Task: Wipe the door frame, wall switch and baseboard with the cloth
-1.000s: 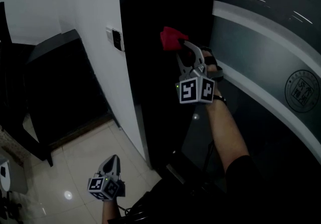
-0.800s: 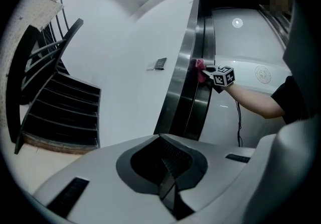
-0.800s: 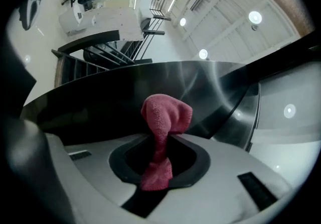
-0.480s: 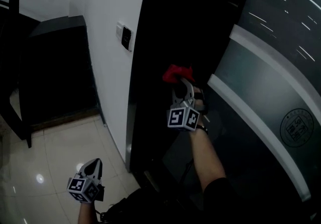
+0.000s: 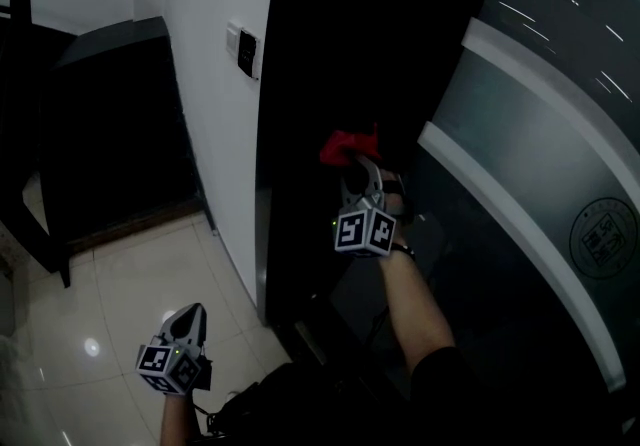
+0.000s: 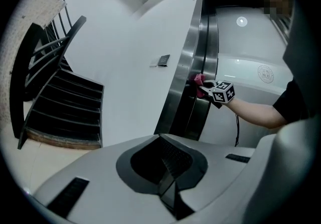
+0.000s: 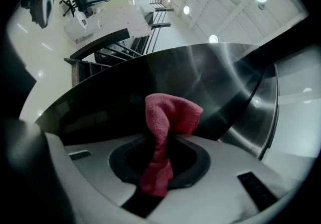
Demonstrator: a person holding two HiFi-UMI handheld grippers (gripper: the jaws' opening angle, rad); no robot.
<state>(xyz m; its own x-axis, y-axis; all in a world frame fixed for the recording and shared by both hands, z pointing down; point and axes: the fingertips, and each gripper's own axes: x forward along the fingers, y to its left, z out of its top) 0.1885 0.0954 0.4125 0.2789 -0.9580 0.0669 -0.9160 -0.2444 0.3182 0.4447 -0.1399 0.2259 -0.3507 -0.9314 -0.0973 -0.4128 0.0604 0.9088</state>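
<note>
a red cloth (image 7: 168, 117) of napped, towel-like weave is clamped in the jaws of the right gripper (image 5: 358, 166). its folded top bulges above the jaw tips in a soft hump, and a narrow tail is drawn down through the dark throat between the jaws (best seen in the right gripper view). the cloth is held up to the door frame (image 5: 290, 94), a tall band of dark brushed metal with a smooth sheen, at the middle of the head view; actual contact cannot be confirmed. the switch (image 5: 245, 52), a small rectangular plate with a dark face, is set on the matte white wall (image 5: 205, 84) in the upper left, well above the cloth. a glass door (image 5: 540, 184) with a pale frosted band and a round emblem fills the right side. glossy pale tiles (image 5: 130, 274) are seen at lower left, and dark stairs (image 6: 65, 107) at the left of the left gripper view. the left gripper (image 5: 192, 312) is held low over the tiles, its jaws closed together on nothing.

compared with one second ago, the cloth has been brought down the frame: it was level with the switch then and now sits clearly below it. the left gripper has stayed low and closed.
</note>
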